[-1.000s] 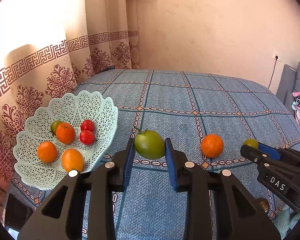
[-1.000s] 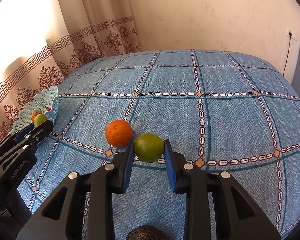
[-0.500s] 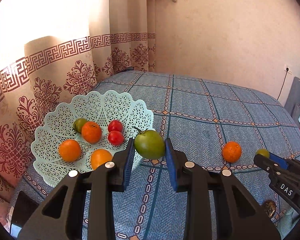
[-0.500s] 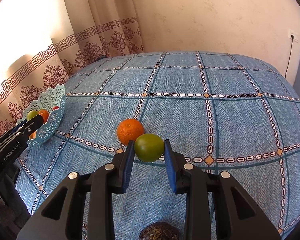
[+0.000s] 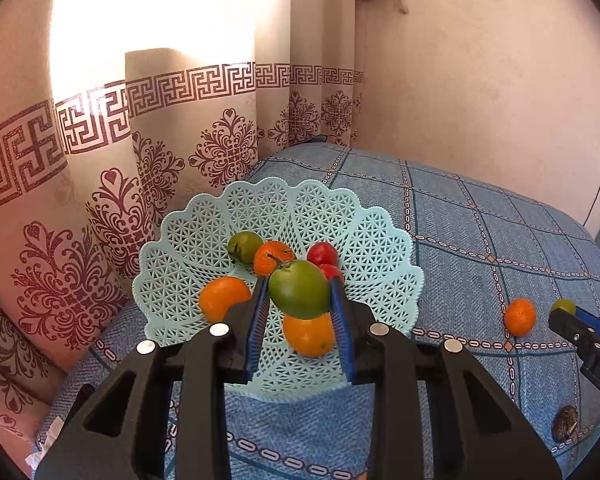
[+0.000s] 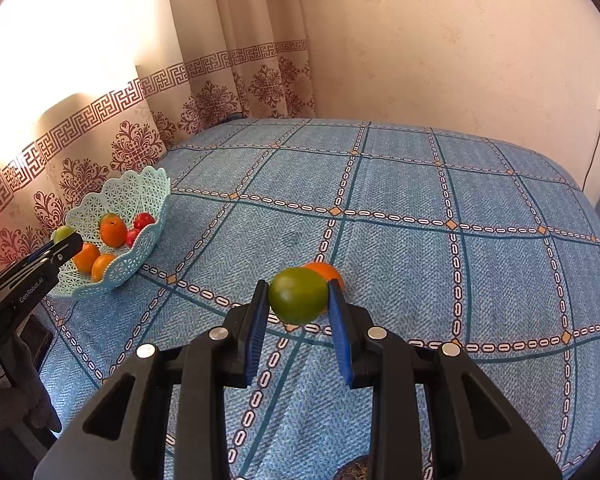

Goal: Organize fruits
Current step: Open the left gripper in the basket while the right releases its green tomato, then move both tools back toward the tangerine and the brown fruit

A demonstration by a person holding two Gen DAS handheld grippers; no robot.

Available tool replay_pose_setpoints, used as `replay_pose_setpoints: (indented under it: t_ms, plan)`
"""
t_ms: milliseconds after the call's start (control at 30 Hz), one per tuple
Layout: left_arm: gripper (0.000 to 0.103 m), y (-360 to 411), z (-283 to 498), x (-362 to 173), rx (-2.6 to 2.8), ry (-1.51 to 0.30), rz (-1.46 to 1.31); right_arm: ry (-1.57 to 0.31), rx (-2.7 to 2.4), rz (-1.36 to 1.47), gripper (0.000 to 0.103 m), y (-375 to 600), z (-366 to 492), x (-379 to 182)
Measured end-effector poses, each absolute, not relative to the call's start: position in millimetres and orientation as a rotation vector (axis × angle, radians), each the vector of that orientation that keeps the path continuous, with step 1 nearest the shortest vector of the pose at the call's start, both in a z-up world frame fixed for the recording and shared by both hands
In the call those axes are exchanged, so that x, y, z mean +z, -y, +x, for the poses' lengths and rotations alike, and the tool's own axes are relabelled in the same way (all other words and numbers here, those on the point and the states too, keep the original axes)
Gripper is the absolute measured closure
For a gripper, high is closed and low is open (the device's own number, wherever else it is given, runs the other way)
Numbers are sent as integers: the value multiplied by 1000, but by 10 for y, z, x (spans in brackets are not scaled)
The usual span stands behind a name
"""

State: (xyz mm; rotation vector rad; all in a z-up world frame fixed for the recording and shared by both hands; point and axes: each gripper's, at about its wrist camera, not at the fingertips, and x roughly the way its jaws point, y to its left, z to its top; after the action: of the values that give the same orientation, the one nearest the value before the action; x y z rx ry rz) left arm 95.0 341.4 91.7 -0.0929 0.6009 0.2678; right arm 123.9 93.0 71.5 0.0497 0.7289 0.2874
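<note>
- Left gripper (image 5: pixel 299 304), clamped on a green tomato (image 5: pixel 299 294), has swung from the blue cloth (image 5: pixel 480 280) to over the basket (image 5: pixel 380 240), frame centre; release seems due.
- Right gripper (image 6: pixel 299 304) grips a lime (image 6: pixel 298 299), centre frame, well short of the basket.

Your green stemmed tomato (image 5: pixel 299 294) hangs over the pale mint lattice basket (image 5: pixel 364 240), which holds three orange fruits, two red, one green, your green round fruit (image 6: pixel 298 300) hides half the lone orange (image 6: pixel 327 271) on the cloth
</note>
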Motion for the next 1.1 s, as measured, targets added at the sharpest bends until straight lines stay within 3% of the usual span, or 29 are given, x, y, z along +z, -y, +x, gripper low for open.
replay_pose_setpoints:
  t_ms: [300,333,433,467,1100]
  plan:
    - [71,-3600,932,873,290,-602,-121,-696,372,31,73,-1400,1304,921]
    - [67,-3629,930,864,295,-604,-131,-694,382,30,73,-1459,1310,941]
    - [32,-3727,901,861,314,-588,-174,-688,415,32,73,-1623,1328,989]
    - [30,-3758,881,867,327,-577,-183,-687,426,34,73,-1678,1339,1004]
    - [28,-3975,810,827,448,-539,-206,-727,538,32,73,-2358,1587,951]
